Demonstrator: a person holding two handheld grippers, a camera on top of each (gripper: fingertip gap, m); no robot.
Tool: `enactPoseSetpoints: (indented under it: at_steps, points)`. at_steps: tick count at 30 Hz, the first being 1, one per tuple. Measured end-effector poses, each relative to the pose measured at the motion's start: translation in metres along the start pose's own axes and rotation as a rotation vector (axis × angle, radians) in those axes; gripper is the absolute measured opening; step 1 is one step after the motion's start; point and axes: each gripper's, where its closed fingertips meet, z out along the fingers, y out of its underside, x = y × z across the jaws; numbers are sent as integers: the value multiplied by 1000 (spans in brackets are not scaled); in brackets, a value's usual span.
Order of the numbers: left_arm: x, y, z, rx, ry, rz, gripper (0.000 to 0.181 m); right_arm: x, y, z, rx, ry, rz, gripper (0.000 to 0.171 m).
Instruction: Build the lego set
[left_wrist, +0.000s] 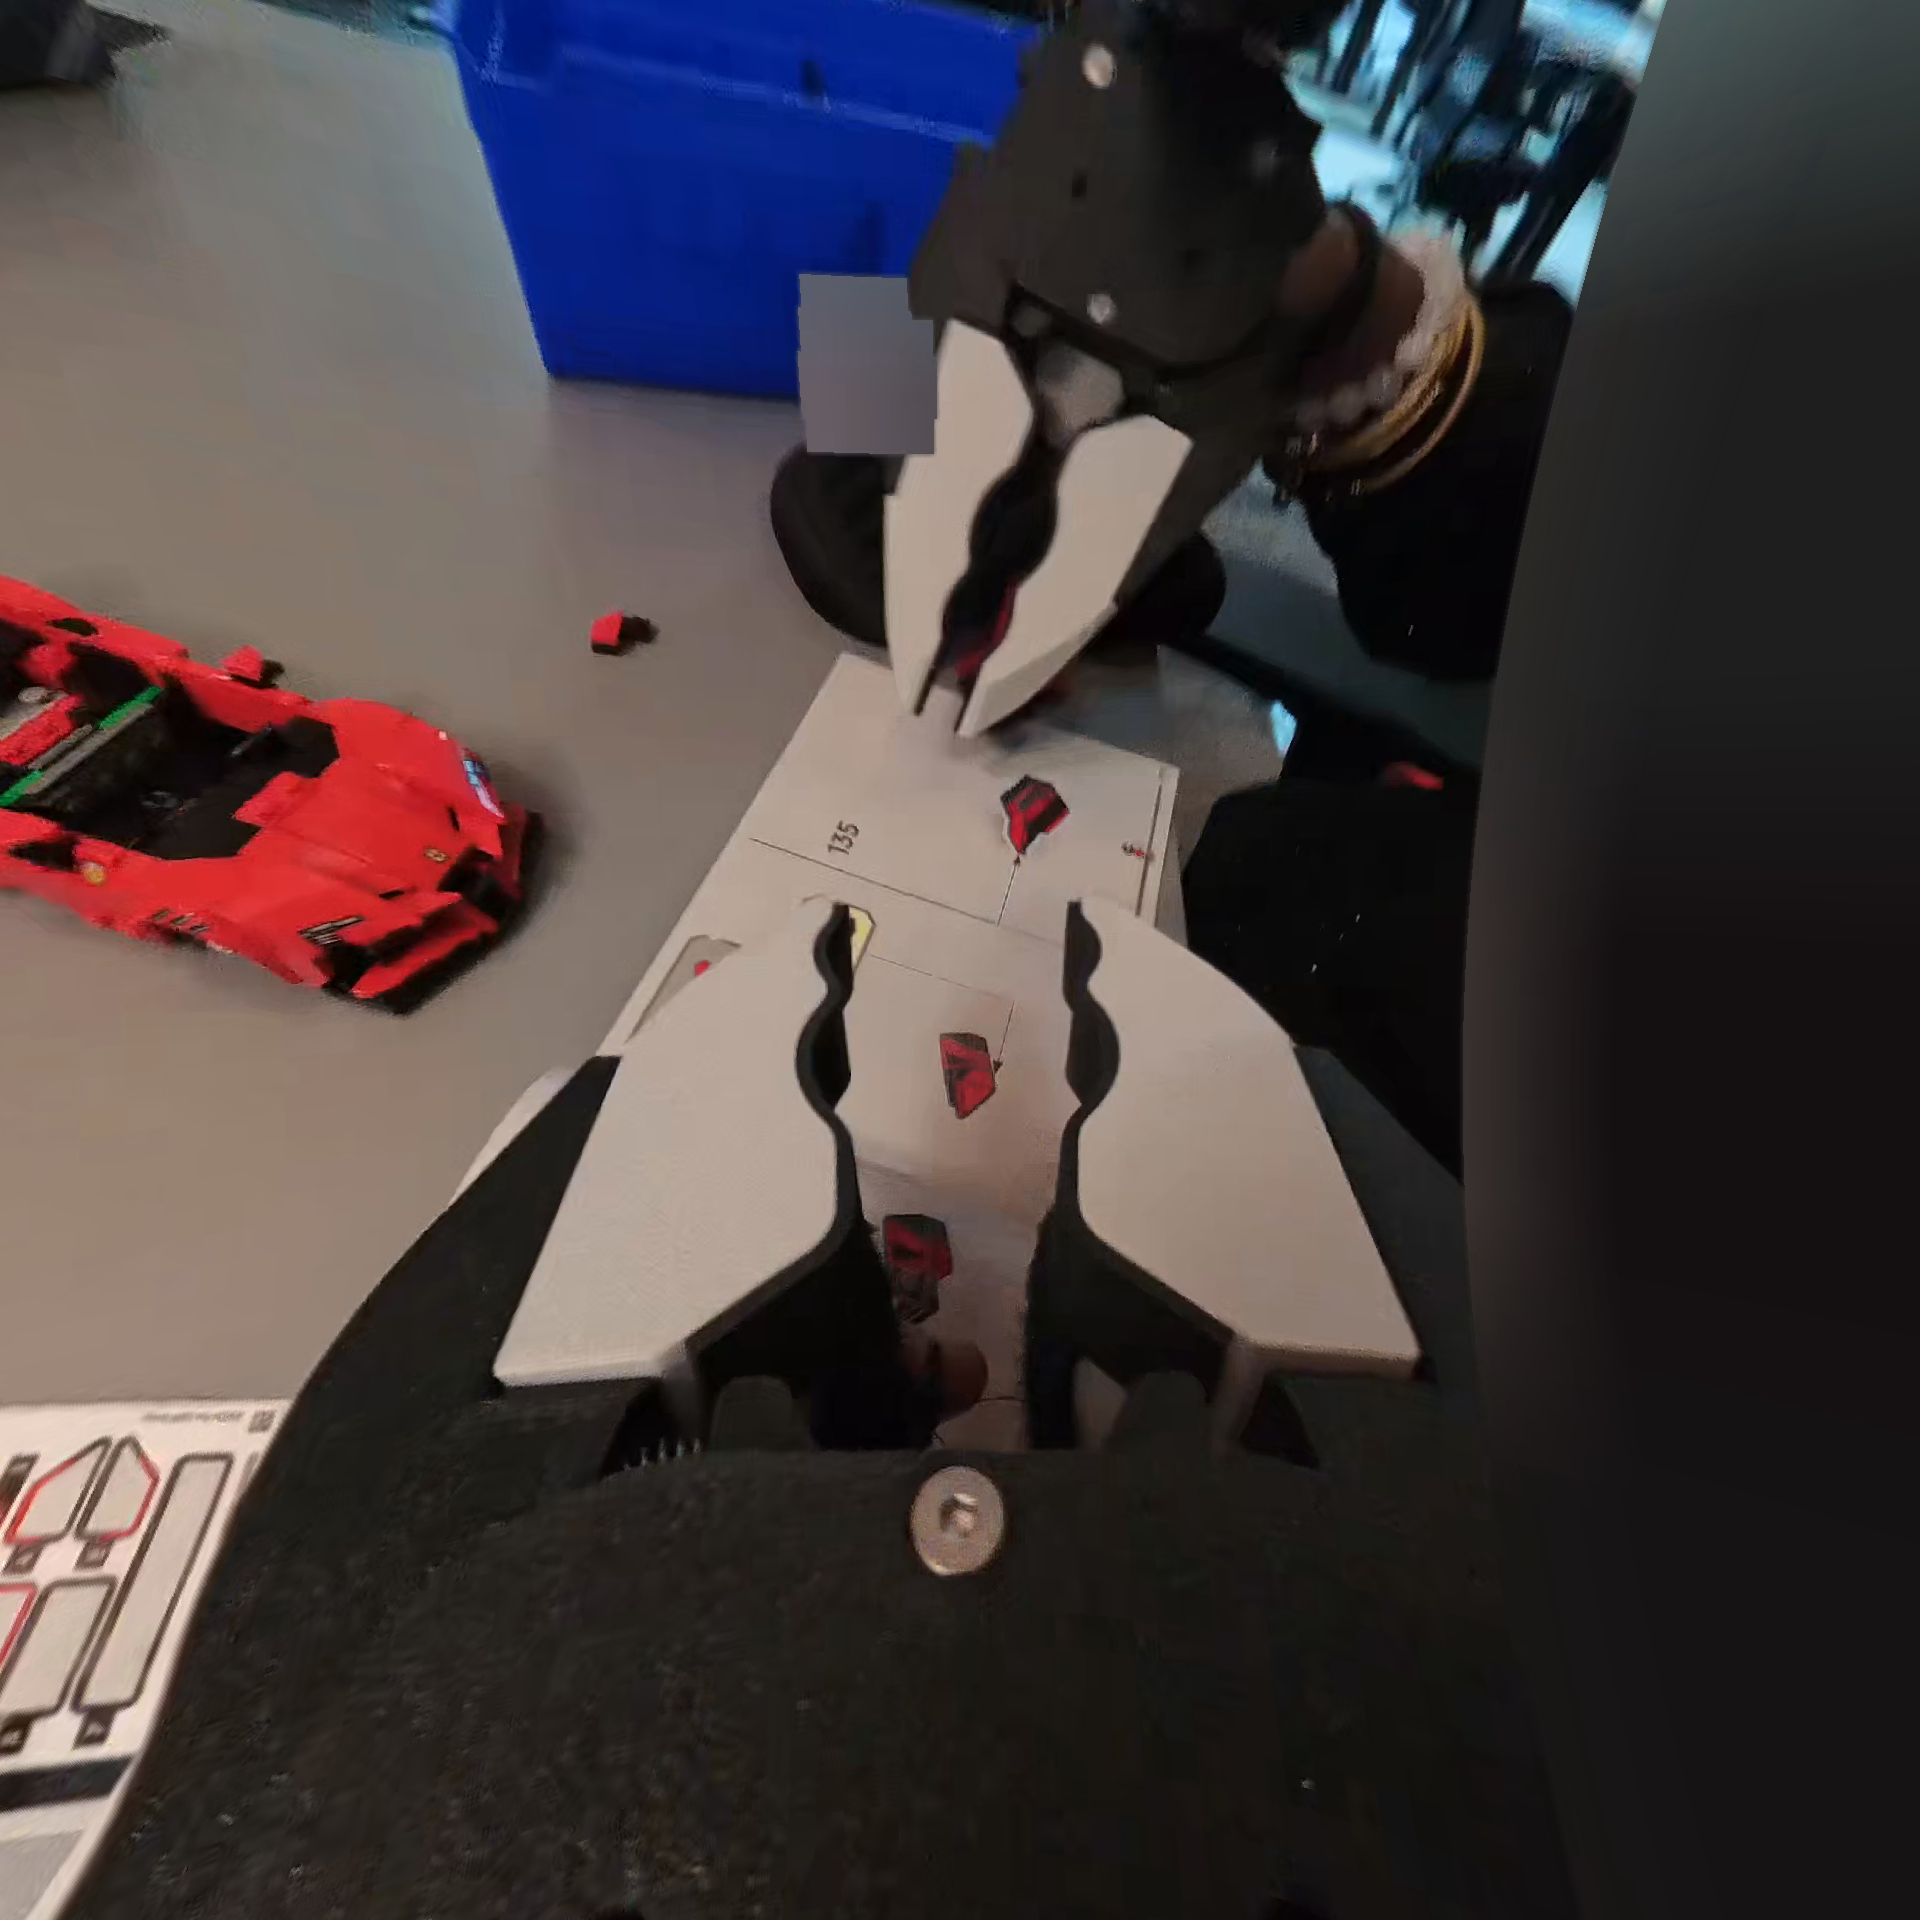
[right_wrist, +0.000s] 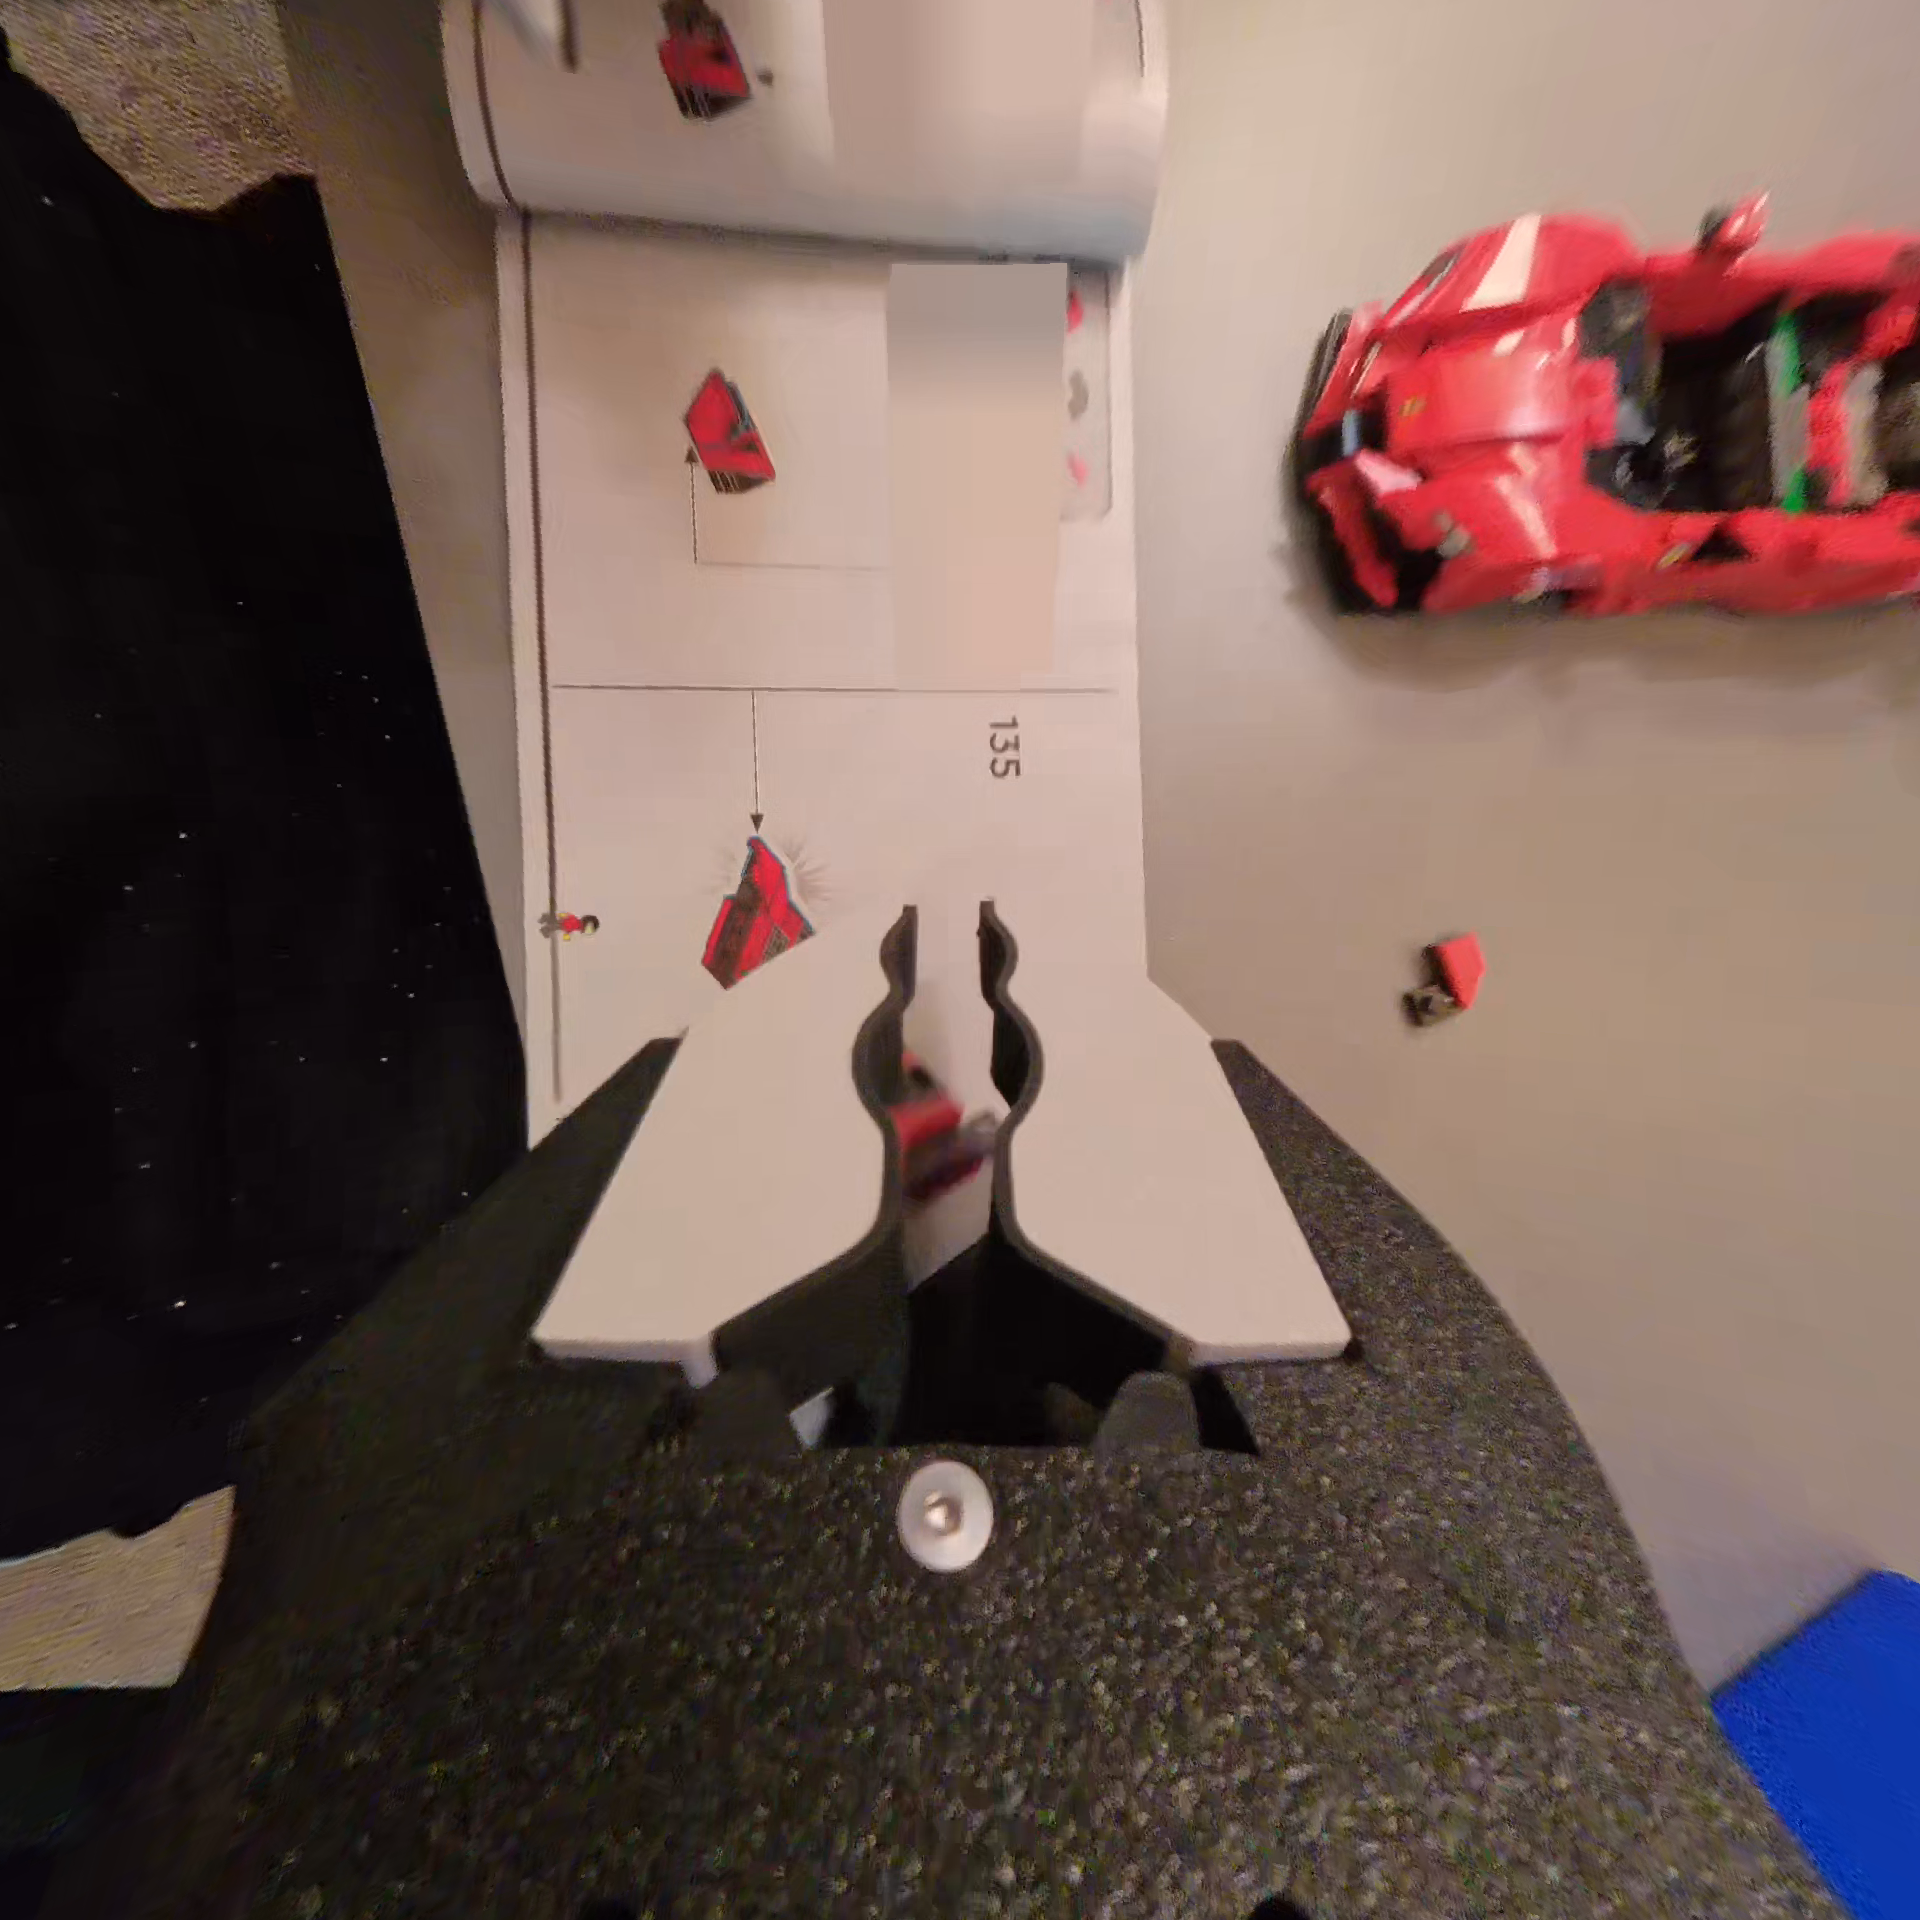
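Red and black small lego piece (right_wrist: 928, 1138) sits pinched between the fingers of my right hand-held gripper (right_wrist: 948, 914), well back from the tips, which stay slightly apart. In the left wrist view the same right hand-held gripper (left_wrist: 943, 717) points down at the instruction booklet (left_wrist: 935, 790), tips at or just above the page; contact cannot be told.

My left hand-held gripper (left_wrist: 951, 914) is spread wide and holds nothing; it hovers over the near part of the booklet.

Booklet lies open on the grey worktop (left_wrist: 312, 312), along its edge, with printed red part diagrams on its pages.

Red lego car (left_wrist: 260, 821), partly built with the top open, rests on the worktop well to the side of the booklet. One loose red and black brick (left_wrist: 620, 632) lies between the car and the booklet, touching neither.

Blue bin (left_wrist: 707, 187) stands at the far side of the worktop. Sticker sheet (left_wrist: 94, 1590) lies near the left gripper's body.
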Motion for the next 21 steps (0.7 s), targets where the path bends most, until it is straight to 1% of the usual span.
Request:
enactPoseSetpoints:
  at_steps: [2, 4, 6, 9, 11, 12, 14, 16, 18, 21]
  points:
    - [5, 5, 9, -45, -1, 53, 37, -6, 2, 4, 6, -65, 45, 10]
    - [3, 7, 17, -76, -30, 85, 36, -8, 8, 6, -10, -94, 61, 19]
    - [2, 12, 25, -113, -58, 108, 36, -7, 10, -2, 29, -89, 68, 27]
    - [13, 21, 41, -179, -52, 179, 36, 3, 23, -30, 76, -31, 179, 37]
    - [15, 24, 49, -210, -70, 225, 36, -7, 35, -53, 64, -48, 247, 56]
    - [17, 23, 51, -208, -71, 240, 36, -17, 43, -62, 37, -61, 241, 58]
    - [19, 19, 56, -185, -63, 245, 35, -33, 57, -66, -14, -32, 152, 59]
    - [19, 21, 60, -192, -59, 246, 34, -45, 65, -55, -46, 2, 40, 58]
    - [19, 25, 62, -218, -65, 257, 34, -44, 71, -45, -64, 66, -52, 57]
    - [24, 27, 62, -237, -64, 287, 34, -40, 66, -39, -21, 104, -142, 51]
